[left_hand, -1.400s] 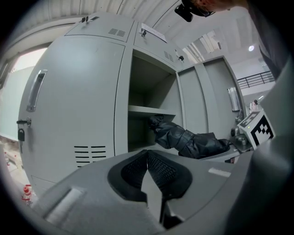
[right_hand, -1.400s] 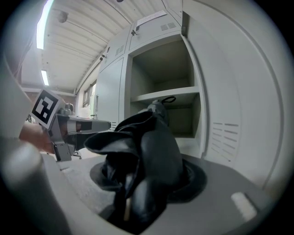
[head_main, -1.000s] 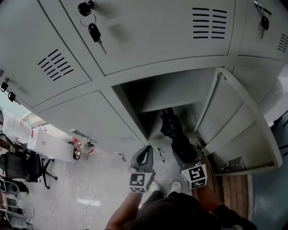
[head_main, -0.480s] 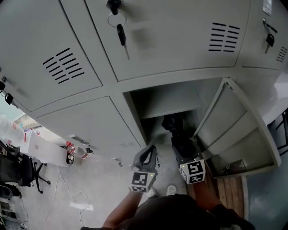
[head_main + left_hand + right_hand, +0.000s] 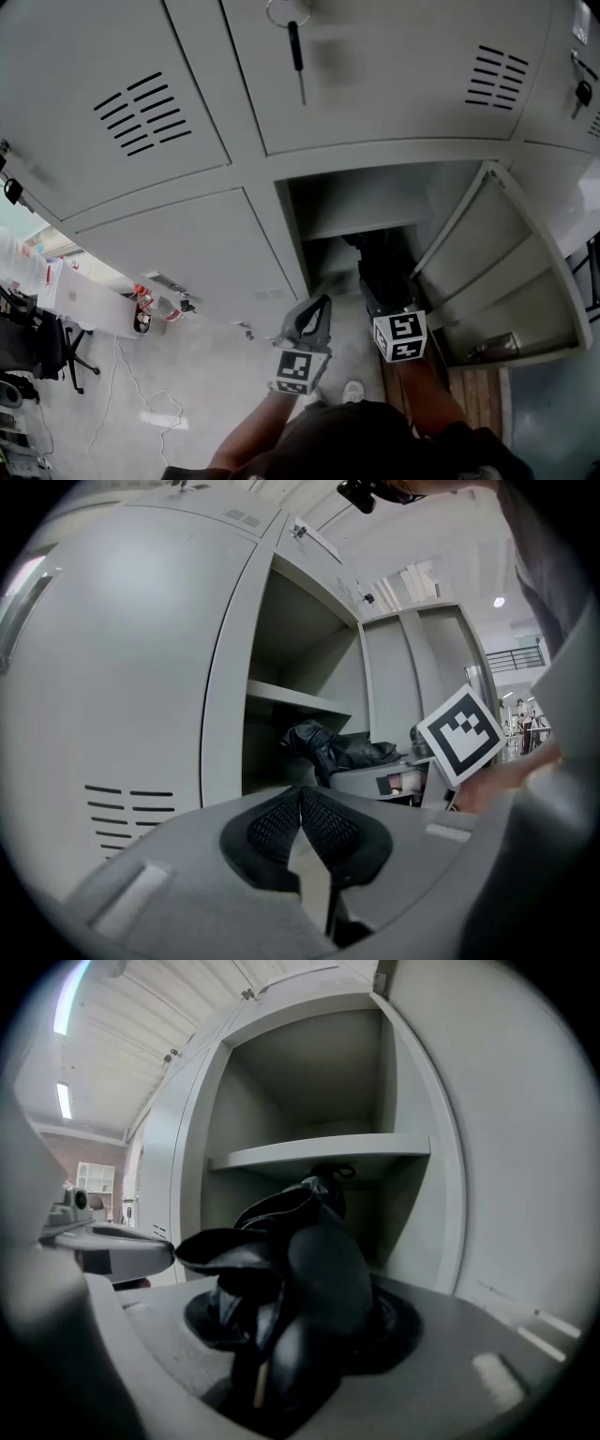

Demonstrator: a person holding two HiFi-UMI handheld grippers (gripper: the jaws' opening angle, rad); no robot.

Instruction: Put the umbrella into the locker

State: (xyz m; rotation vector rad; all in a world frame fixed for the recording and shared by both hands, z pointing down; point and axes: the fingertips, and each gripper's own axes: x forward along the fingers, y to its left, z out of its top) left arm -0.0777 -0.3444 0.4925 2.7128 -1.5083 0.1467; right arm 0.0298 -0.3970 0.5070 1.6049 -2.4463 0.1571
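right gripper: clenched on the black folded umbrella | umbrella: front end reaches into the open locker, below its shelf | left gripper: jaws pressed together, holding nothing, just outside the opening | locker door: open, at the right

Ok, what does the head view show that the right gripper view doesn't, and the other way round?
Head view only: a key hanging from the upper door, and the floor below. Right gripper view only: up close, the right gripper shut on the black umbrella, plus ceiling lights. Both: the open locker, its shelf, and the umbrella pointing into it.
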